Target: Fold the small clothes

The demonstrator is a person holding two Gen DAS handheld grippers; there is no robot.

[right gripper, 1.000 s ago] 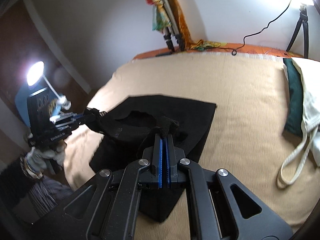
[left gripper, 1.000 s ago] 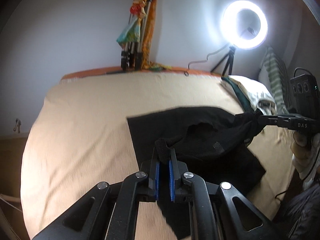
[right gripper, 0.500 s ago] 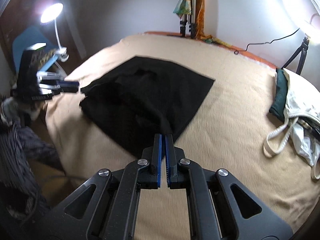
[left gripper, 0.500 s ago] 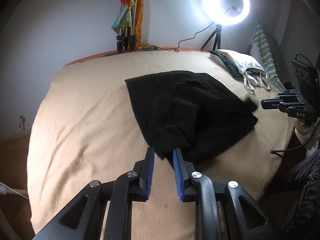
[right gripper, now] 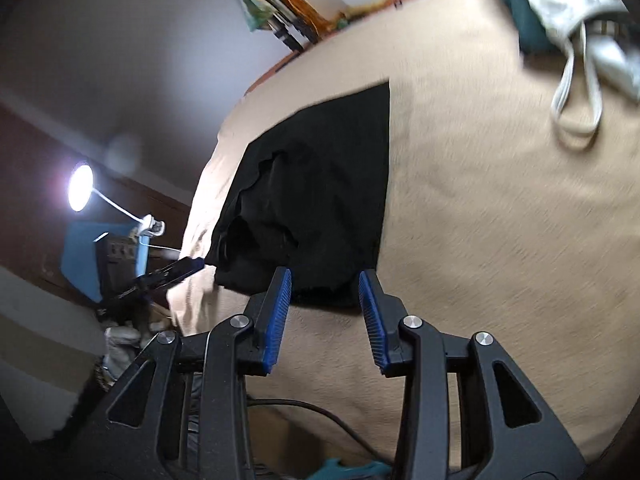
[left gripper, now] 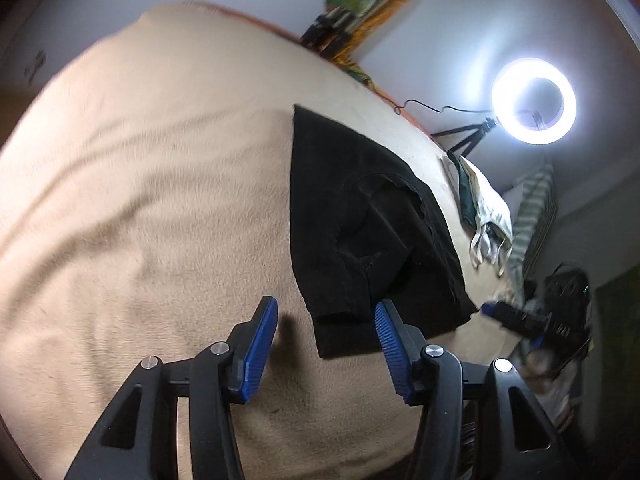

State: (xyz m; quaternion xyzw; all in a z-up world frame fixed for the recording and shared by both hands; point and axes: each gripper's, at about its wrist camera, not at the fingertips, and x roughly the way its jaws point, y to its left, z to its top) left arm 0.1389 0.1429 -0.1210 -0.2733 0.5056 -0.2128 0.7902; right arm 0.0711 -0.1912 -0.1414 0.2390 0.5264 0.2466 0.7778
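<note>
Main risk I see: the black garment (left gripper: 360, 232) lies folded but lumpy on the beige bedspread (left gripper: 140, 200), with a loose inner flap near its middle. If I re-grab only the top layer at the near edge, the fold drags open or skews. Both views are tilted and blurred, so aim is shaky. My left gripper (left gripper: 324, 320) points down at the near corner, jaws just opened about halfway, nothing clamped. My right gripper (right gripper: 324, 292) points down at the near hem, jaws just opened, narrower, holding nothing. The white garment (right gripper: 580, 20) sits well apart.
</note>
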